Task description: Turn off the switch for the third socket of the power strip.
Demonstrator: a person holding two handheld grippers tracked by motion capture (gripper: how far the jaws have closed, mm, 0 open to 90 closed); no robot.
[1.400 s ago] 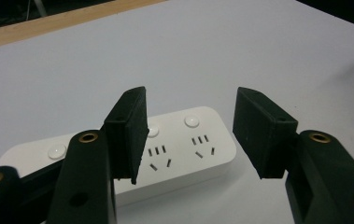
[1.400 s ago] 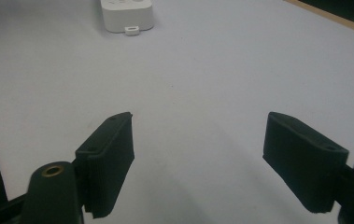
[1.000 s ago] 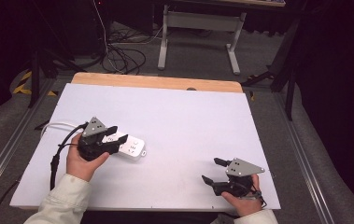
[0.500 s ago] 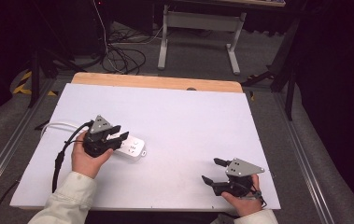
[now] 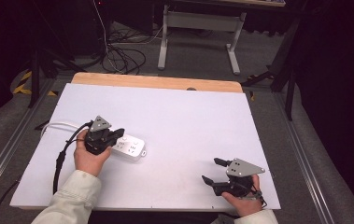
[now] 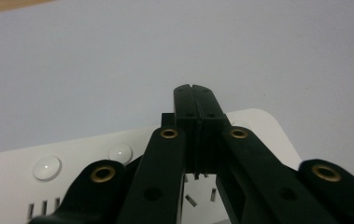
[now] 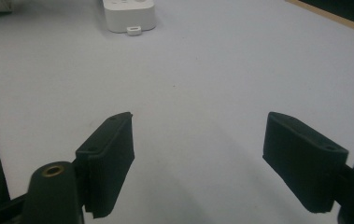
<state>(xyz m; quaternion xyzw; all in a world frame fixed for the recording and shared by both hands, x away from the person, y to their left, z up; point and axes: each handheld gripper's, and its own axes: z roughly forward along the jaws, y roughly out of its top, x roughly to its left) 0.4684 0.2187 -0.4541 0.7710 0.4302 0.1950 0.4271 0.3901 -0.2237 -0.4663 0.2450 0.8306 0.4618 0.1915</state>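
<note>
A white power strip lies flat on the left half of the white table, with its white cord running off to the left. My left gripper is over the strip's left end, jaws shut with nothing between them. In the left gripper view the shut tips hover above the strip, whose round buttons and sockets show below. My right gripper rests near the front right corner, open and empty. In the right gripper view its wide-open jaws face the strip's end far off.
A wooden strip borders the table's far edge. The left gripper's black cable trails toward the front left. Bare white surface lies between the two grippers. On the floor beyond stand desk legs and tangled cables.
My left gripper has shifted slightly right and forward over the power strip. The right gripper has stayed put.
</note>
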